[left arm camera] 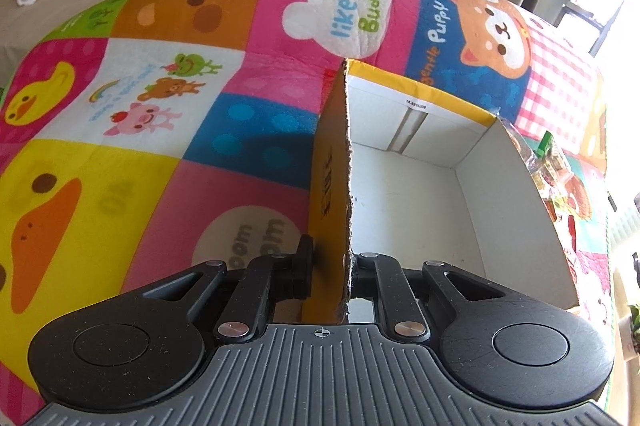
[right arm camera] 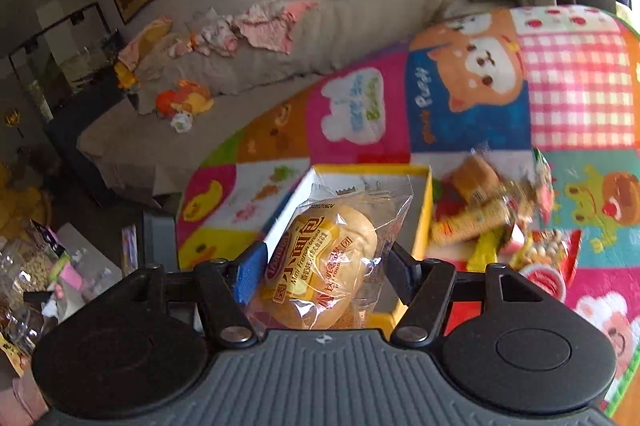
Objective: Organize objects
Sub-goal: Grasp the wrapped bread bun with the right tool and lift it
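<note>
Patchwork cartoon mat (left arm camera: 160, 106) covers the floor; grey sofa (right arm camera: 256, 66) behind.

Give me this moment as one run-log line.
left gripper: shut on box wall | right gripper: holding wrapped mini bread above box | box: empty | snack pile: on mat beside box

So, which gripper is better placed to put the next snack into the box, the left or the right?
The right. The right gripper already holds a wrapped bread bun above the open cardboard box. The left gripper is shut on the box wall, steadying it, so it is not free.
</note>
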Available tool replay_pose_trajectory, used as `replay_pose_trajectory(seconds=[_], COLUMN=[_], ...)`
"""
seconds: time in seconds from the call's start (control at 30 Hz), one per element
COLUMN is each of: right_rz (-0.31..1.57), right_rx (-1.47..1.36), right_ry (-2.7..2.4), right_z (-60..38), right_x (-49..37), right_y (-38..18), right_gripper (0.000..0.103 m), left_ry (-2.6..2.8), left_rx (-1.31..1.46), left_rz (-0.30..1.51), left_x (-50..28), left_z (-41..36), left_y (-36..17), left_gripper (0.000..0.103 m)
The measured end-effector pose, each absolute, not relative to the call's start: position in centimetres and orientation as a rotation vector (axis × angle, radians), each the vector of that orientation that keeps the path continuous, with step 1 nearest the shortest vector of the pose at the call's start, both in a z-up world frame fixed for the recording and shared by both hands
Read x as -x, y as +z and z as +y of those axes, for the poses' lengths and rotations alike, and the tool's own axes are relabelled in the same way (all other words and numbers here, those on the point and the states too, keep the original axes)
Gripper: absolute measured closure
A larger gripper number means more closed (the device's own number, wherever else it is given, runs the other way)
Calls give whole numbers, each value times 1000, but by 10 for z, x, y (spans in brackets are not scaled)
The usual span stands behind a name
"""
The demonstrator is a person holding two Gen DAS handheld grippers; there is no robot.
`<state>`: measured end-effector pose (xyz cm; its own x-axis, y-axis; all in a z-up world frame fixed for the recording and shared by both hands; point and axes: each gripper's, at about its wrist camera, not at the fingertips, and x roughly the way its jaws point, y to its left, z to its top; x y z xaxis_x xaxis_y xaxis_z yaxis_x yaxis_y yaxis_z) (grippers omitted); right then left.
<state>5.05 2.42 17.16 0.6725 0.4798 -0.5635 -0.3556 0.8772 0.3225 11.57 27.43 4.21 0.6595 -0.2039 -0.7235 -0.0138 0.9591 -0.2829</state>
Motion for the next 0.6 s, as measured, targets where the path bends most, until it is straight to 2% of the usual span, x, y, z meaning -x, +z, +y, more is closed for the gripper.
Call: replay_pose_trajectory(seconds=[0.07, 0.13, 0.17, 0.3, 0.43, 0.6], right_rz=[622, 592, 613, 670, 649, 712], right_rx=[-203, -188, -195, -233, -192, -201], right_ry=[487, 490, 476, 433, 283, 100], right_z=[39, 56, 62, 54, 12, -43], right_x=[-72, -97, -111, -136, -135, -151], right_y=[184, 188, 186, 175, 161, 130], right_gripper=[38, 23, 20, 20, 20, 20], left_ry=[-109, -113, -117, -130, -129, -132], left_rx=[285, 301, 311, 343, 334, 347], left_rz=[845, 845, 844, 830, 821, 820], left_x=[-115, -115, -114, -112, -112, -111], left_z=[275, 278, 280, 285, 283, 284], left_y=[42, 42, 41, 39, 39, 38], left_gripper=[89, 89, 89, 87, 87, 86])
